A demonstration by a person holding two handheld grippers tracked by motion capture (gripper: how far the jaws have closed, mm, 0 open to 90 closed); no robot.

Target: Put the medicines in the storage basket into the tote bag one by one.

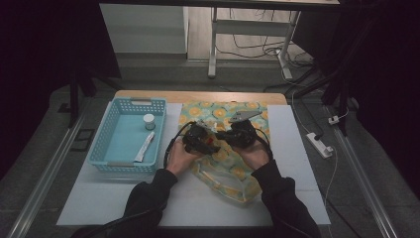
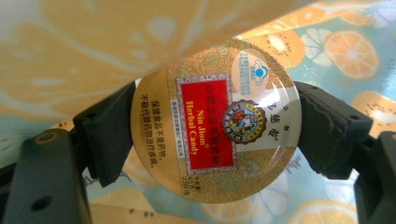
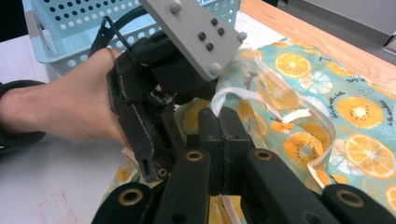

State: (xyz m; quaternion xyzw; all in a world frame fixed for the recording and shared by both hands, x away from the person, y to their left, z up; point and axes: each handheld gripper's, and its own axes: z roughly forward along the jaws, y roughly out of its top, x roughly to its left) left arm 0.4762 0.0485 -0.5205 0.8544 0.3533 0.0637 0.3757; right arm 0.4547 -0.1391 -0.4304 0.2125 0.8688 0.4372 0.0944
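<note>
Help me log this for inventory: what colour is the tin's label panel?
Red, on a gold round tin, clearest in the left gripper view.

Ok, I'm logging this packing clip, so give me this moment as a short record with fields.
left tool: shut on a round herbal candy tin
right tool: shut, pinching the rim of the fruit-print pouch
pouch: lies on a matching fruit-print cloth
basket: blue, left of the hands, holds a small jar and a tube
</note>
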